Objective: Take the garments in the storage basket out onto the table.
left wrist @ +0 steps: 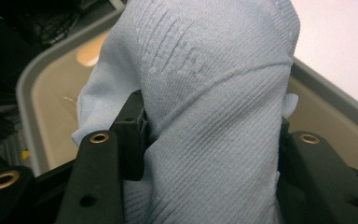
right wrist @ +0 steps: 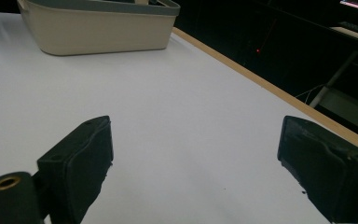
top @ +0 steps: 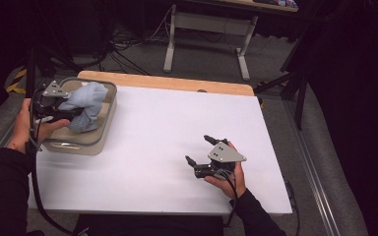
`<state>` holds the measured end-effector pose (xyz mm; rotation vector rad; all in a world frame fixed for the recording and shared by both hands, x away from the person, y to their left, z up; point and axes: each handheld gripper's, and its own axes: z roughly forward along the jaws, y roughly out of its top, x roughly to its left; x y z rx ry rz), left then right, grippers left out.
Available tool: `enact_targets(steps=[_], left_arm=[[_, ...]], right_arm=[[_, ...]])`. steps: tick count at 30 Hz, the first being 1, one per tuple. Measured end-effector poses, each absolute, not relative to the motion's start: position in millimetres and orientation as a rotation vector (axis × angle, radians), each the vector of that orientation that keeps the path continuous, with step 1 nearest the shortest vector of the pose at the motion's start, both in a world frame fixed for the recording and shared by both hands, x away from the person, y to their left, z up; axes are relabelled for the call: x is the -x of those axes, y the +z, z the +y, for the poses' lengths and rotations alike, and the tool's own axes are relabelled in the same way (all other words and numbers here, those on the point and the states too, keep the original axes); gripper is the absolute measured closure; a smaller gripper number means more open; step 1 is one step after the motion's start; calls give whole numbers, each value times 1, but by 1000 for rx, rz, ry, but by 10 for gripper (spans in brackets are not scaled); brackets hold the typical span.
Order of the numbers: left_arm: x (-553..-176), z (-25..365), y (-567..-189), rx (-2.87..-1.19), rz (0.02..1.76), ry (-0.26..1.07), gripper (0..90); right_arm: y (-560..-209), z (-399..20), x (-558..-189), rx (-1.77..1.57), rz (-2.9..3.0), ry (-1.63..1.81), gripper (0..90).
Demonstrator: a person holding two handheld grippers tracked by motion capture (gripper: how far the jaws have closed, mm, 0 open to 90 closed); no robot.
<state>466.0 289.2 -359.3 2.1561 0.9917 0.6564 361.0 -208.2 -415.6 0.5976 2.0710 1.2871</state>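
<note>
The blue cloth (top: 84,112) sits bunched between my left fingers (left wrist: 133,135) above the bin (top: 106,120) at the far left of the desk (top: 177,128), while my right fingers (right wrist: 81,163) wait wide apart, well away.

A pale blue ribbed knit cloth (top: 84,110), bunched into a soft, crumpled bundle, sits over a beige tub (top: 106,125) with a grey rim at the table's far left corner, pinched at its folds and partly raised above the rim.
</note>
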Motion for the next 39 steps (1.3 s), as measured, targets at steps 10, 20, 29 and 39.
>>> enact_targets(steps=[10, 20, 29, 39], left_arm=[[-453, 284, -338, -2081, 942, 717, 504], [-442, 266, -326, -2032, 861, 729, 504], [-433, 246, -319, -2029, 785, 740, 503], [-428, 227, -315, -2009, 721, 741, 503]], right_arm=[[-414, -210, -361, -597, 2059, 1287, 112], [-414, -211, -361, -600, 2056, 1287, 112], [-413, -211, -361, -600, 2052, 1286, 112], [-413, -212, -361, -603, 2048, 1289, 112]])
